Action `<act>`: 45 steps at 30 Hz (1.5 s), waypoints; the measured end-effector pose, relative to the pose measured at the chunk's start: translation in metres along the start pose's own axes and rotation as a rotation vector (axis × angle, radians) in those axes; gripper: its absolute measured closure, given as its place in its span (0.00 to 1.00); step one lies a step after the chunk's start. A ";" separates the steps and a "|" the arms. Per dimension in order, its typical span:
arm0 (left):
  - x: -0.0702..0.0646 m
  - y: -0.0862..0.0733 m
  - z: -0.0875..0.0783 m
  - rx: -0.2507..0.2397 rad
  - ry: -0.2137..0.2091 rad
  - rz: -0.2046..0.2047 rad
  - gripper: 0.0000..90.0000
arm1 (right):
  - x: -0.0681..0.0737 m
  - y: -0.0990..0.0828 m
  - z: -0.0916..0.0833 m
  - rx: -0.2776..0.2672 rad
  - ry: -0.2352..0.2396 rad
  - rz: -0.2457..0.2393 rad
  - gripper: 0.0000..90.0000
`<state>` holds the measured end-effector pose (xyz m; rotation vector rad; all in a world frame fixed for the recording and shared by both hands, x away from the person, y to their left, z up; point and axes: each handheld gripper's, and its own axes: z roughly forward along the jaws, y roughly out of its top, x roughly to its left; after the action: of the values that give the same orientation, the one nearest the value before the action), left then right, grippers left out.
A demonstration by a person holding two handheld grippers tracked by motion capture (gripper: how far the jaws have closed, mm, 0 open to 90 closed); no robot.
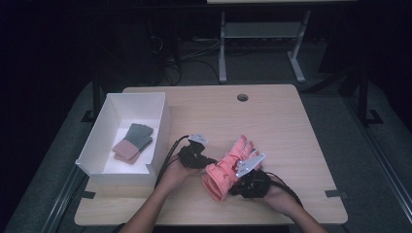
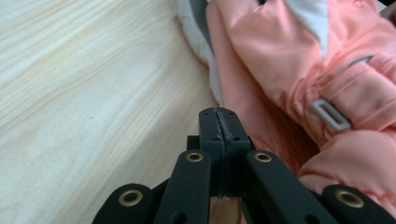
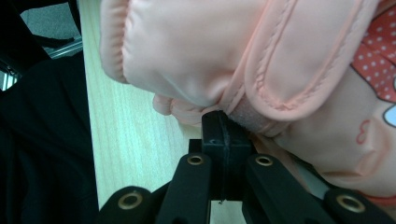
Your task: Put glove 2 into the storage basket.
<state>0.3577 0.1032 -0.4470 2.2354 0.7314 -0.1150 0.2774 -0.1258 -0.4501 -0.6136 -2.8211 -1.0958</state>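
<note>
- A padded salmon-pink winter glove (image 1: pixel 228 167) is seen lying on a pale wooden bench (image 1: pixel 282 126), lower centre of the high view, fingers pointing to the upper right and cuff toward the lower left.
- The left hand-held gripper (image 1: pixel 194 156) is placed just left of the glove's cuff. In the left gripper view its black jaws are pressed fully together with nothing between them, the tips (image 2: pixel 218 122) beside the glove's fabric (image 2: pixel 289 70).
- The right hand-held gripper (image 1: pixel 250 177) is set against the glove's lower right side. In the right gripper view its jaws are likewise closed on each other, tips (image 3: pixel 219 126) tucked under a stitched strap of the glove (image 3: pixel 224 51); whether any cloth is pinched cannot be told.
- An open white rectangular box (image 1: pixel 160 131) stands at centre left, holding a folded grey-green and dusty-pink knitted pair (image 1: pixel 133 142).
- The glove's shell looks smooth and slippery, puffy with quilted ridges, a white fleecy lining at the cuff and a grey plastic buckle (image 2: pixel 330 114).
- Risk, as judged: with jaws closed, the glove can only be nudged, so it may slide or bunch up; a thin pinch of slick fabric could slip on lifting.
</note>
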 end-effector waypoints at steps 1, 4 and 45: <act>0.000 0.000 0.000 0.007 0.005 0.001 1.00 | 0.000 -0.001 -0.001 0.001 -0.009 -0.007 1.00; 0.000 0.000 -0.003 0.005 0.048 0.003 0.97 | -0.001 -0.004 -0.011 -0.029 -0.010 0.030 1.00; -0.034 0.071 -0.008 0.004 0.005 0.074 0.16 | -0.017 -0.062 -0.058 -0.088 -0.290 0.199 0.13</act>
<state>0.3667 0.0543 -0.3852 2.2644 0.6505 -0.0749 0.2636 -0.2116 -0.4494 -1.1200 -2.8697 -1.1829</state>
